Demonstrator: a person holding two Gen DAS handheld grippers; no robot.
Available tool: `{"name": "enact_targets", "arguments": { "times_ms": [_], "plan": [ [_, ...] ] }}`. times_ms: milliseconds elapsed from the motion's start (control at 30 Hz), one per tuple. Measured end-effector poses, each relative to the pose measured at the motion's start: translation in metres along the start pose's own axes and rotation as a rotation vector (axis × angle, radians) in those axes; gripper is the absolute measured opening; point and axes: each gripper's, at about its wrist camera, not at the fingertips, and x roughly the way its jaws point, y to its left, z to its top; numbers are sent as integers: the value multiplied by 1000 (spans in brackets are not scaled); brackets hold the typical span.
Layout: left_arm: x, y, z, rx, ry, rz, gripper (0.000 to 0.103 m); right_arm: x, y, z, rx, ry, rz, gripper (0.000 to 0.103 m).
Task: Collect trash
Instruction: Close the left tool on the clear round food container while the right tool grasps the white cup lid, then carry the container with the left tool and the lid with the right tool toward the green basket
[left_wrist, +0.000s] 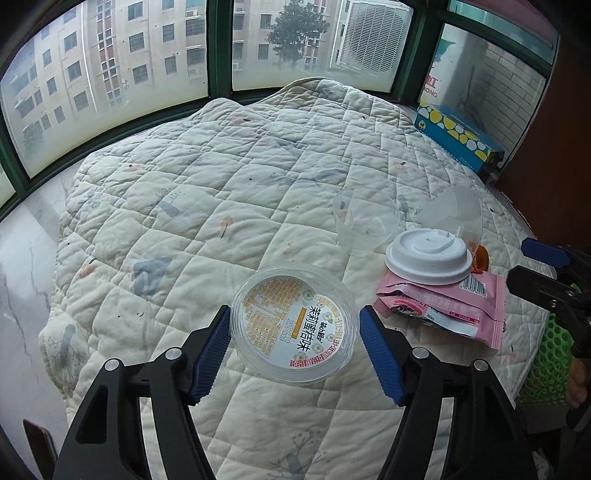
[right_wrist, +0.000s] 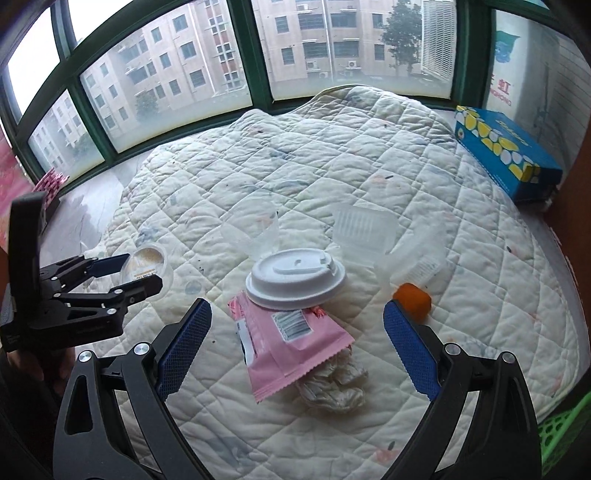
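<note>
A clear round tub (left_wrist: 295, 325) with a printed label sits between my left gripper's (left_wrist: 293, 317) blue pads, which press on its sides. In the right wrist view the same left gripper (right_wrist: 142, 271) holds the tub (right_wrist: 147, 262) at the left. My right gripper (right_wrist: 297, 308) stands wide open over a pink wrapper (right_wrist: 295, 343), a white cup lid (right_wrist: 295, 280) and crumpled white film (right_wrist: 332, 387). An orange cap (right_wrist: 412, 301) lies by its right finger. A clear cup (right_wrist: 258, 229) and a clear tray (right_wrist: 364, 229) lie behind.
All the trash rests on a quilted cream blanket (left_wrist: 221, 184) under a green-framed window. A blue tissue box (right_wrist: 506, 151) stands at the far right. A green mesh basket (right_wrist: 565, 432) shows at the lower right edge. Marble sill (left_wrist: 29, 258) lies to the left.
</note>
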Motion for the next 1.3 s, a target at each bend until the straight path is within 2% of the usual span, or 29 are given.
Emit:
{"name": "enact_targets", "arguments": {
  "times_ms": [367, 700, 800, 1033, 1300],
  "plan": [
    [-11, 15, -1, -30, -17, -5, 67, 58, 11, 23, -73, 96, -32, 93],
    [-10, 16, -1, -37, -12, -13, 67, 88, 8, 28, -69, 163, -72, 93],
    [-10, 16, -2, -40, -10, -10, 67, 93, 7, 26, -58, 175, -77, 86],
    [-13, 15, 0, -37, -16, -11, 67, 79, 6, 23, -26, 136, -56, 85],
    [-30, 3, 4, -18, -55, -22, 67, 29, 2, 20, 16, 38, -35, 85]
  ]
}}
